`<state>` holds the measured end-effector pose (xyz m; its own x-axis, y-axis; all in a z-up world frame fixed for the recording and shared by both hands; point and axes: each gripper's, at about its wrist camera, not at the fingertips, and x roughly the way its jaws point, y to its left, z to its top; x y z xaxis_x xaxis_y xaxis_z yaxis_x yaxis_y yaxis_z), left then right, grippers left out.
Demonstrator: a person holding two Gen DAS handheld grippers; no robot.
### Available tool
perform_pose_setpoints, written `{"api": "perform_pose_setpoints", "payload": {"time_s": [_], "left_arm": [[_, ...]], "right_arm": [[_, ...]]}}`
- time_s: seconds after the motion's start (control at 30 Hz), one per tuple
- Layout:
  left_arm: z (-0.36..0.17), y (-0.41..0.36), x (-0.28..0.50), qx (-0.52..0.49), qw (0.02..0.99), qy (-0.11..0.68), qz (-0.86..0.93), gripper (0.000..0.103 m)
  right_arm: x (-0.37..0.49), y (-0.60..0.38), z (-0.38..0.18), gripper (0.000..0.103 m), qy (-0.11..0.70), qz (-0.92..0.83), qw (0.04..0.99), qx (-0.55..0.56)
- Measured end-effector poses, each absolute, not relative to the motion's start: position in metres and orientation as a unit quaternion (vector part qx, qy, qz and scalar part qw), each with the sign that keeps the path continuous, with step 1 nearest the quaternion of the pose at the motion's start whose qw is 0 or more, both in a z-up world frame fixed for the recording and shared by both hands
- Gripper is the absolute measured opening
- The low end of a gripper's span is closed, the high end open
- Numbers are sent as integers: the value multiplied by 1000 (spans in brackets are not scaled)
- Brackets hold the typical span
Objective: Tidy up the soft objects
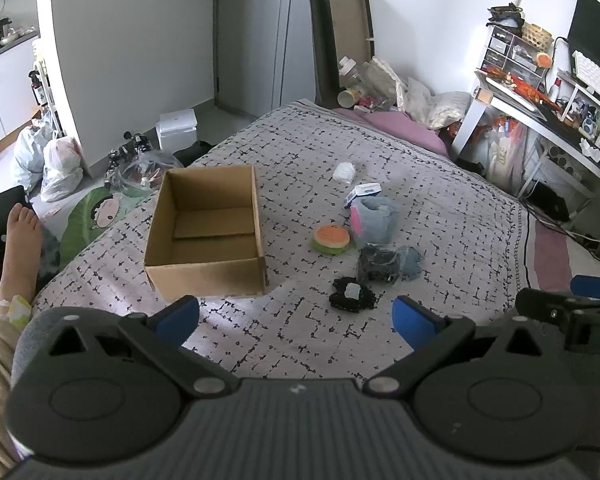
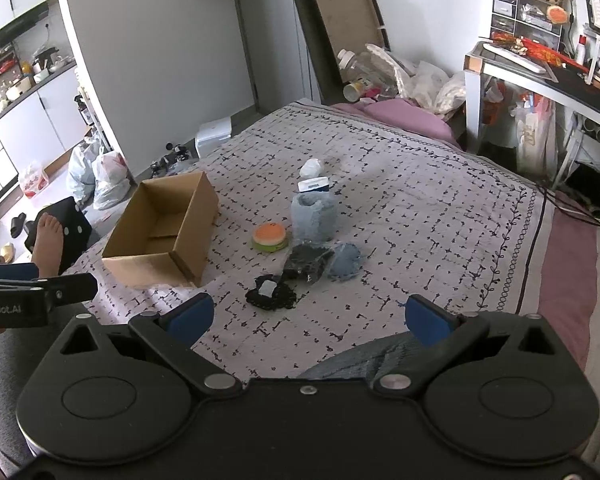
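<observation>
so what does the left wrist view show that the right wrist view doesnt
Only the left wrist view shows the pink label on the grey-blue fabric roll and a green cartoon-print cushion beside the bed. Only the right wrist view shows slippers on the floor and a blue-grey cloth just under the right gripper. Both show the empty cardboard box, the burger-shaped plush, the black lacy piece, a bare foot, and both grippers open, the left gripper holding nothing.
</observation>
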<state>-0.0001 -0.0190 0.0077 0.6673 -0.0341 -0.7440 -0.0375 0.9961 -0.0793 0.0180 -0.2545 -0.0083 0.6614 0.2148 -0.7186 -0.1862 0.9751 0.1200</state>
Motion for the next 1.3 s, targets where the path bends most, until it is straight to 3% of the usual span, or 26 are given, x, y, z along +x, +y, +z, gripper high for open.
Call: {"api": "perform_pose_setpoints", "payload": {"time_s": [1.3], "left_arm": [[11, -19, -2, -48, 912, 408, 4, 102]], "right_arm": [[18, -255, -7, 103, 394, 111, 912, 15]]}}
